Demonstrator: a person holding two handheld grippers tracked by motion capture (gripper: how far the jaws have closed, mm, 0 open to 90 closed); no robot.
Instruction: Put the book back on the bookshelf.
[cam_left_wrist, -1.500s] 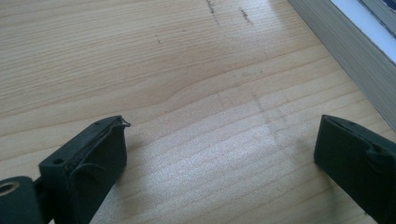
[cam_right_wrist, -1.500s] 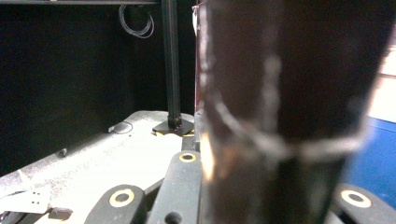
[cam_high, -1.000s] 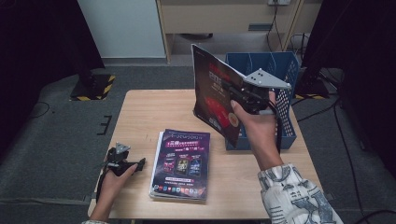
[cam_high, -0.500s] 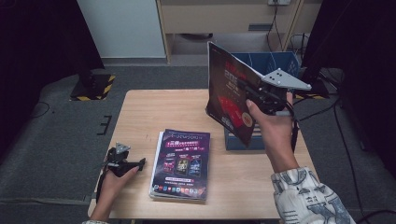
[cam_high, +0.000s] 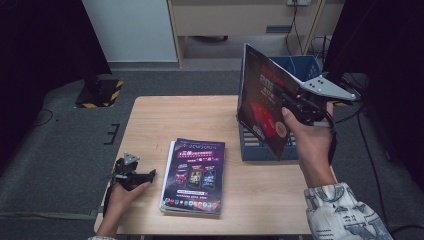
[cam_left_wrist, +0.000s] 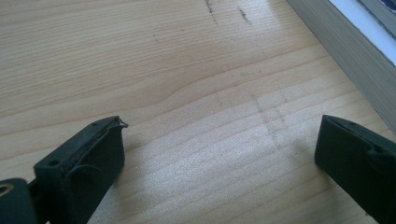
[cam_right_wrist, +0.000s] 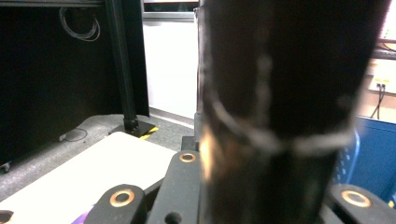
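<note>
Right gripper (cam_high: 295, 107) jaws clamped on upright dark red-printed magazine (cam_high: 262, 107) above blue crate (cam_high: 260, 147), left gripper (cam_high: 131, 172) jaws wide, empty

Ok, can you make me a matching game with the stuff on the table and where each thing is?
Things:
1. held magazine
2. magazine stack
3. blue crate
4. left gripper

Places or states:
a. lying flat in the middle of the table
b. resting open on the wood, holding nothing
c. raised upright in the right gripper
d. standing at the table's right side

Pairs: 1-c, 2-a, 3-d, 4-b
</note>
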